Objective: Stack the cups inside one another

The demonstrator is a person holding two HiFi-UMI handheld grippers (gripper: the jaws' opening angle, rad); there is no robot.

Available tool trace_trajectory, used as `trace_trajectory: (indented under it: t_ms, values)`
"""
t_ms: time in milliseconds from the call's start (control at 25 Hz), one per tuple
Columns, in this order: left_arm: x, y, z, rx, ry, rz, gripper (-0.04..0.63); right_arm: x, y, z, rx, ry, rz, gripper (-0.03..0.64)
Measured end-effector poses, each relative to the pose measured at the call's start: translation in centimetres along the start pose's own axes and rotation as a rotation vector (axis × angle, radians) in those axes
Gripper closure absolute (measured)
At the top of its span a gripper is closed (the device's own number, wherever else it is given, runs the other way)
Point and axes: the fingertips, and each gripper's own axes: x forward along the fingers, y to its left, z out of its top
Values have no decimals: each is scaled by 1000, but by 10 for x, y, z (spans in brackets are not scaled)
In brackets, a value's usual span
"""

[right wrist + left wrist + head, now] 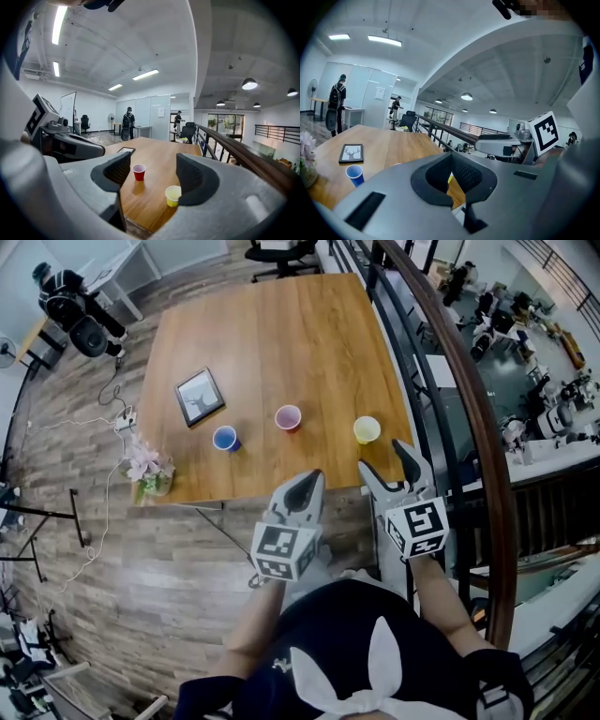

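**Wooden surface beside a railing, three cups standing apart**

The wooden surface point(272, 343) stands on a plank floor in an open office, with a dark curved railing point(473, 418) running along its right side. Nearest of all, short of the surface's near edge, the person holds both tools out side by side.

The left hand-held gripper point(312, 482) is clenched, its pads meeting at the tips with nothing caught between them. The right hand-held gripper point(153, 164) is released, with its jaws wide apart and empty. It points over the near right corner of the surface, and the cups it frames stand well beyond its tips.

A pot of pale flowers point(147, 468) sits on the near left corner. Just past the near edge, three cups stand upright in a loose row, mouths up, each well apart from the others and none inside another.

- The yellow cup point(367, 429) is on the right, closest to the released gripper.
- The red cup point(288, 417) is in the middle, a little farther in.
- The blue cup point(225, 438) is on the left.

Beyond the blue cup, a dark-framed picture of a deer point(200, 396) lies flat on the surface. The far half of the surface is bare wood.

At the far end of the room, a person with a backpack point(336, 105) stands by a white desk.
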Motion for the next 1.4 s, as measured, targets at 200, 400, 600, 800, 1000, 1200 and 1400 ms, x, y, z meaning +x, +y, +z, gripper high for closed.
trace_trajectory:
  t_ms: [200,400,600,800,1000,1200,1400]
  values:
    - [16,18,4,1,13,-38,578,20,-11,-7,8,31,-51,291]
    - [27,42,6,19,30,-72,578,39,-14,-17,29,59,-100,288]
    - [38,53,7,-4,33,-108,578,50,-20,-30,40,99,-135,285]
    - [52,60,-4,-43,57,-125,578,61,-26,-51,33,145,-142,284]
    - [74,71,4,-66,84,-106,578,78,-47,-63,49,198,-140,284]
    - [91,81,0,-58,117,-98,578,100,-61,-86,57,260,-110,262]
    - [102,93,0,-66,133,-64,578,113,-71,-107,71,316,-87,247]
